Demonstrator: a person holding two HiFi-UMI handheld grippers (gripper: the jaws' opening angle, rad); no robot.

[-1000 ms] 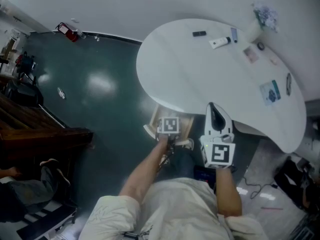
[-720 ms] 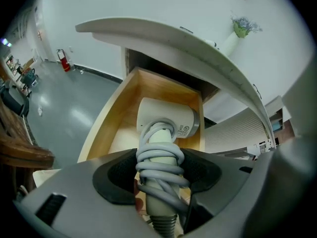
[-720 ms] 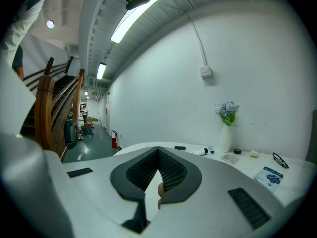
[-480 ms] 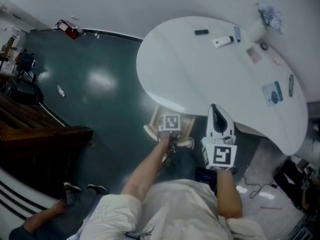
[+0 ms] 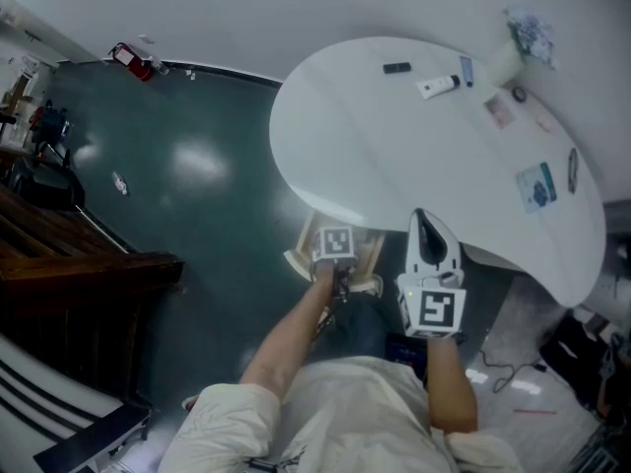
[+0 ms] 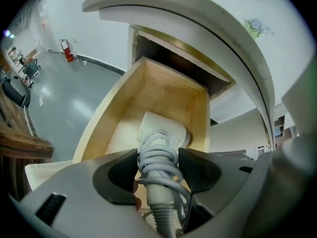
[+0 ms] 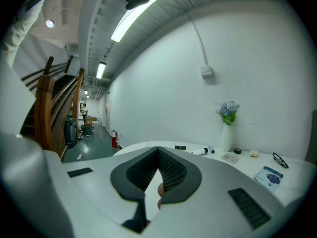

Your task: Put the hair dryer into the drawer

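Over the wooden drawer [image 6: 163, 90] hangs a cord-wrapped hair dryer [image 6: 161, 133].

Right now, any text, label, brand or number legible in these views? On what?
Nothing readable.
On the hair dryer: a small round mark, too blurred to read.
On the blue booklet: cover print too small.
On the tube: print too small.
On the marker cube: square pattern only, no letters.
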